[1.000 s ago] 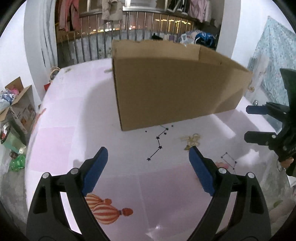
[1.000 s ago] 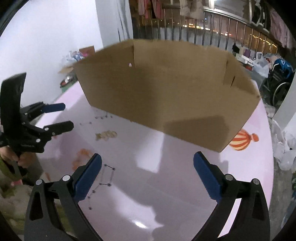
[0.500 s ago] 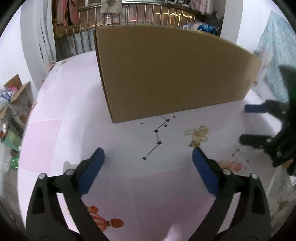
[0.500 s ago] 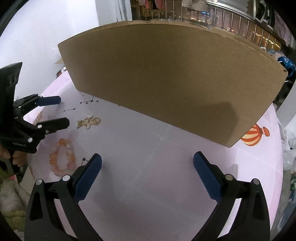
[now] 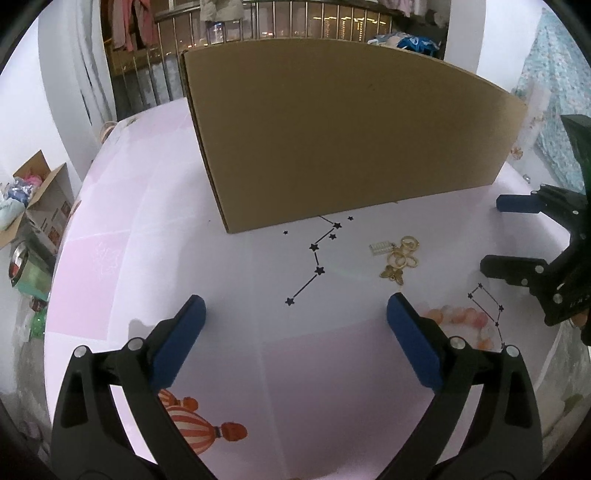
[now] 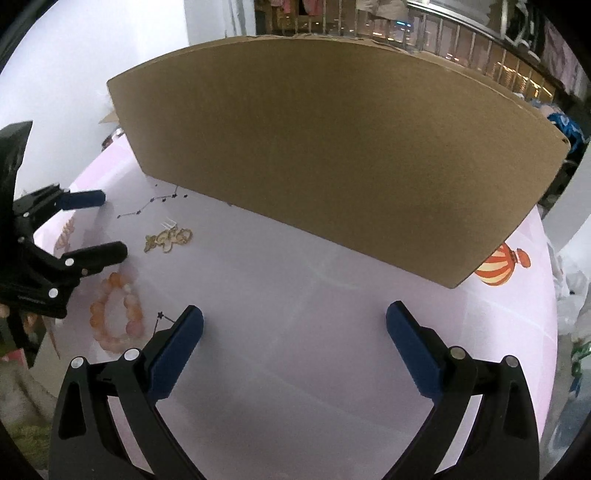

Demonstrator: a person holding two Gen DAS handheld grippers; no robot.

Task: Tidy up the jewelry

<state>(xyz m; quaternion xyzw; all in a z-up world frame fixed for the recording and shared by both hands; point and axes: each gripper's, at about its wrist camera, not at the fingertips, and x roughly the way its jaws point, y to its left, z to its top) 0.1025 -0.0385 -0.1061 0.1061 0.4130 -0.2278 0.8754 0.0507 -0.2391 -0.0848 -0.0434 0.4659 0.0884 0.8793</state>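
Observation:
A gold butterfly charm with rings (image 5: 399, 258) lies on the pink tablecloth in front of a large cardboard box (image 5: 343, 136); it also shows in the right wrist view (image 6: 168, 238). An orange-pink bead bracelet (image 6: 116, 312) lies nearer, partly hidden behind my left finger in the left wrist view (image 5: 461, 317). My left gripper (image 5: 295, 325) is open and empty, left of both pieces. My right gripper (image 6: 295, 332) is open and empty, right of the bracelet. Each gripper shows in the other's view: the right (image 5: 517, 236), the left (image 6: 99, 225).
The box (image 6: 332, 147) fills the far side of the round table (image 5: 147, 221). Printed hot-air balloons (image 5: 199, 424) and star lines (image 5: 314, 258) mark the cloth. An open carton (image 5: 40, 199) and clutter sit on the floor at left. A railing (image 5: 295, 22) runs behind.
Both grippers have dropped lower and moved closer to the box, so its open top is hidden. The bracelet and gold charm have come into clearer view. Both grippers stay open.

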